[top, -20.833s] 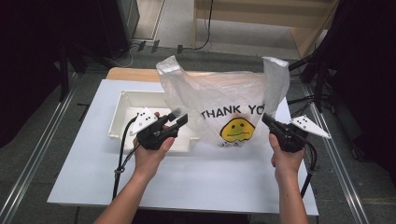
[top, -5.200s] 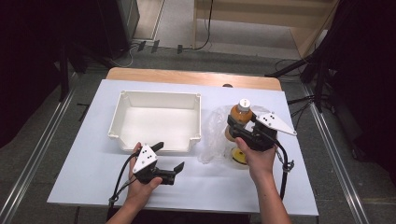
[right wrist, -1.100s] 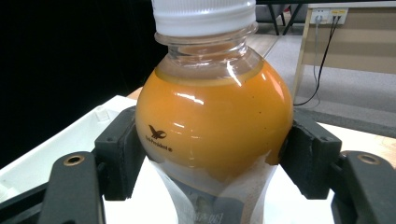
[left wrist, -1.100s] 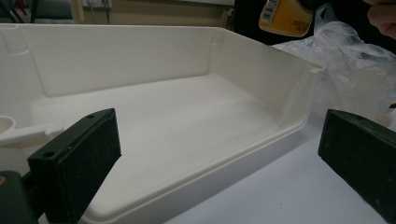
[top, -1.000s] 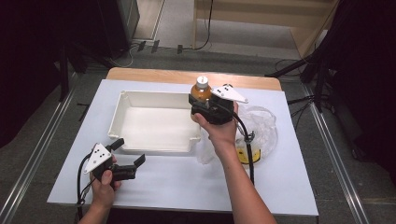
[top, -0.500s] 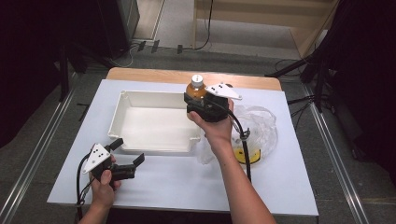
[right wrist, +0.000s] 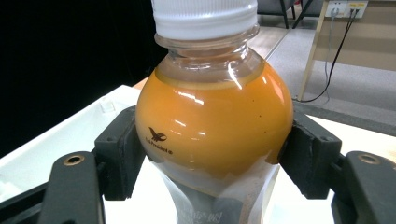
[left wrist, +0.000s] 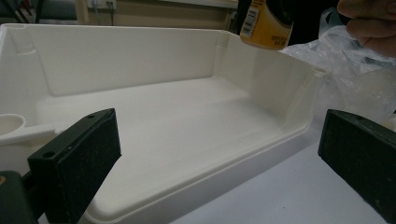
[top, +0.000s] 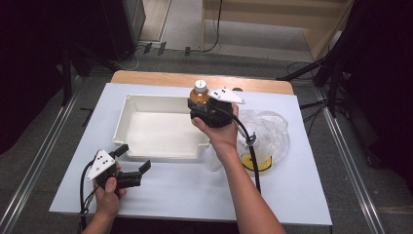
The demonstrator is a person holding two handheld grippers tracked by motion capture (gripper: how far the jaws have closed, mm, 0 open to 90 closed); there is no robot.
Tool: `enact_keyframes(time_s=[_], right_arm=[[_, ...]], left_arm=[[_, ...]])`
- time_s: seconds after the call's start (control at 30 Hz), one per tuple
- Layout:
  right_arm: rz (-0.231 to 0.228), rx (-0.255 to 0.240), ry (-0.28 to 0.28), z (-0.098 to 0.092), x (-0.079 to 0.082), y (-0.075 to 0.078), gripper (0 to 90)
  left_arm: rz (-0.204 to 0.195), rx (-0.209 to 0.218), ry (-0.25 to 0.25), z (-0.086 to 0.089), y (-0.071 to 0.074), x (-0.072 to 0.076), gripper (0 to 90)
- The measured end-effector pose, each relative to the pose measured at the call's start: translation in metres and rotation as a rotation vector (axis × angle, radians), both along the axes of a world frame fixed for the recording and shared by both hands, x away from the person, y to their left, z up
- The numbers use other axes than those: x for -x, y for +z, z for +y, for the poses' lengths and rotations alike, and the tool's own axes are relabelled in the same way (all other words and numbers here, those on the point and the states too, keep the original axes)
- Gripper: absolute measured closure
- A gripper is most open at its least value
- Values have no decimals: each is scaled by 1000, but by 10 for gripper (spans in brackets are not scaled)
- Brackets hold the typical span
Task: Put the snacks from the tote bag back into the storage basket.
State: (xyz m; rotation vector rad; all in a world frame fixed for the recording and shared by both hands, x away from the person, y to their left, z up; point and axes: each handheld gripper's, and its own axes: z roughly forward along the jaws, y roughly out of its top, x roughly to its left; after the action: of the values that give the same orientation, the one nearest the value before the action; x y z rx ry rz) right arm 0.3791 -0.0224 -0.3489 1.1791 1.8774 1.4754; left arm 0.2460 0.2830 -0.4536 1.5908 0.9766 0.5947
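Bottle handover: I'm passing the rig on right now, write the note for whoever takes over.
Right gripper: shut on the bottle of orange drink, white cap on, held upright in the air over the right end of the white tray.
Left gripper: open, holding nothing, low over the table in front of the tray's near left corner.
Plastic bag: crumpled on the table right of the tray.
Done: bottle is out of the bag and lifted to the tray.
Left: probably lower the bottle into the tray, which has nothing in it yet, and release.
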Motion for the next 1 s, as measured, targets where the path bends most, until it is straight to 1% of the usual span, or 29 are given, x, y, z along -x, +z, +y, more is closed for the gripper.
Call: enact_keyframes(time_s=[0.27, 0.37, 0.47, 0.53, 0.63, 0.73, 1.0], right_arm=[[9, 4, -2, 2, -3, -7, 304], [2, -5, 4, 1, -2, -9, 304], [12, -13, 10, 1, -3, -10, 304], [12, -5, 8, 3, -4, -11, 304], [19, -17, 9, 5, -4, -13, 304], [16, -2, 12, 6, -5, -16, 304], [38, -2, 4, 4, -7, -25, 304]], left_arm=[[2, -3, -6, 0, 0, -1, 0], [2, -3, -6, 0, 0, -1, 0], [0, -4, -5, 0, 0, -1, 0], [2, -2, -6, 0, 0, 0, 0], [3, 1, -4, -1, 0, -1, 0], [1, 0, -4, 0, 0, -1, 0], [3, 0, -6, 0, 0, -1, 0]])
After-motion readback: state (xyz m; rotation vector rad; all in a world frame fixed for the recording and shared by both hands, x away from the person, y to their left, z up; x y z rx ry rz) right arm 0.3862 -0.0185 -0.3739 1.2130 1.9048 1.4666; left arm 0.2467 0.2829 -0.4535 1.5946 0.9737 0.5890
